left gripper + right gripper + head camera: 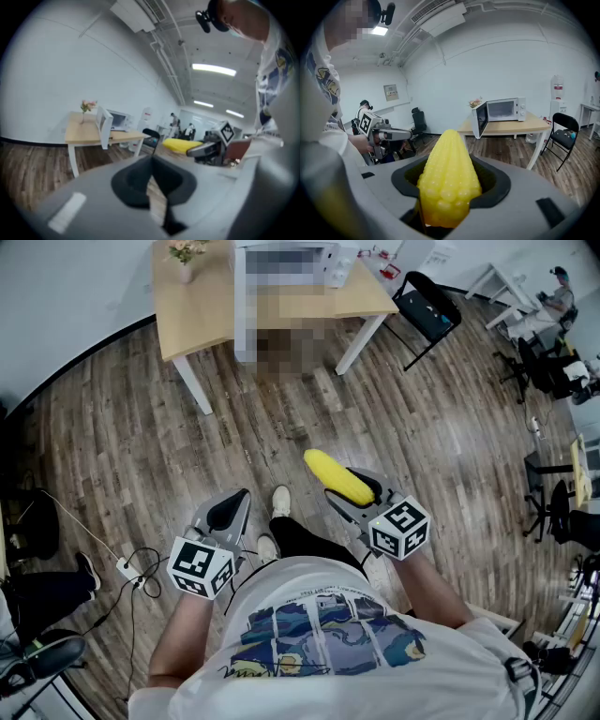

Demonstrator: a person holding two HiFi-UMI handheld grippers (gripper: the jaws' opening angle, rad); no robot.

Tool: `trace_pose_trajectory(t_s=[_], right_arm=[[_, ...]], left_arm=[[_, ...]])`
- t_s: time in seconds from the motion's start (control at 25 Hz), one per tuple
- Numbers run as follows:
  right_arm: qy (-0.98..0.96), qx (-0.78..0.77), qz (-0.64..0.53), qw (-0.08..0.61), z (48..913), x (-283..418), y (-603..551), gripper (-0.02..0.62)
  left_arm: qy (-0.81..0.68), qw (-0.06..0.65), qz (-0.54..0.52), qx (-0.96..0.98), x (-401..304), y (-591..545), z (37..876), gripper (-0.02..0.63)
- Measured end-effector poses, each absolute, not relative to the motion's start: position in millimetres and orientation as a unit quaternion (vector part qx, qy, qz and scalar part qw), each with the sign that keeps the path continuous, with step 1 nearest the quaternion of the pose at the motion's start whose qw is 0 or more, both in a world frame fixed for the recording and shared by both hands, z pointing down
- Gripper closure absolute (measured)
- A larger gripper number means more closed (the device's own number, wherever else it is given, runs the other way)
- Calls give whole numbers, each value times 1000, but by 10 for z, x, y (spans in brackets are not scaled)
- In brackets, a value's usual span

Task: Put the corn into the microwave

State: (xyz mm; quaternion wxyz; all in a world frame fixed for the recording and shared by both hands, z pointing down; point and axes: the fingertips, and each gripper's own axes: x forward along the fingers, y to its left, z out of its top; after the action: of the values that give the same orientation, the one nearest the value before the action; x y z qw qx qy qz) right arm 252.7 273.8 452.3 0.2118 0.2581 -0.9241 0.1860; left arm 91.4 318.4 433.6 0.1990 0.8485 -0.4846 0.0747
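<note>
Carrying the corn (449, 173) pinched in the right claw (354, 495), hold it firm and level while nearing the microwave (502, 109), open-doored on the counter (520, 127) at twelve o'clock, well apart. The left claw (234, 510), pressed together and empty, can steady the door.

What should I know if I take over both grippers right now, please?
Left gripper: shut, empty.
Right gripper: shut on the corn, whose tip points forward.
Microwave: on the wooden table across the room, with its door open.
Done: the corn is in the grip.
Left: carry it to the table, set it inside the microwave, release.
</note>
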Motion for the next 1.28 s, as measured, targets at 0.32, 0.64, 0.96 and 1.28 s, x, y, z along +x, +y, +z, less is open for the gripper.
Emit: trace_pose_trajectory(t_s=[0.32,0.64,0.96,1.28], right_arm=[[-929,264,178,191,4521,2371,1742,348],[-931,263,170,187,4553,2183,651,348],[-908,320,201,179,4673,1925,-275,348],[-880,391,190,190,4698,1481,-1143,348]], left_arm=[[-484,179,95,851,807,2359,4129,598],[-505,164,87,843,599,1435,3954,598],[-506,182,86,839,-5,865,4049,598],[-447,169,82,875,-663,102,3921,598]])
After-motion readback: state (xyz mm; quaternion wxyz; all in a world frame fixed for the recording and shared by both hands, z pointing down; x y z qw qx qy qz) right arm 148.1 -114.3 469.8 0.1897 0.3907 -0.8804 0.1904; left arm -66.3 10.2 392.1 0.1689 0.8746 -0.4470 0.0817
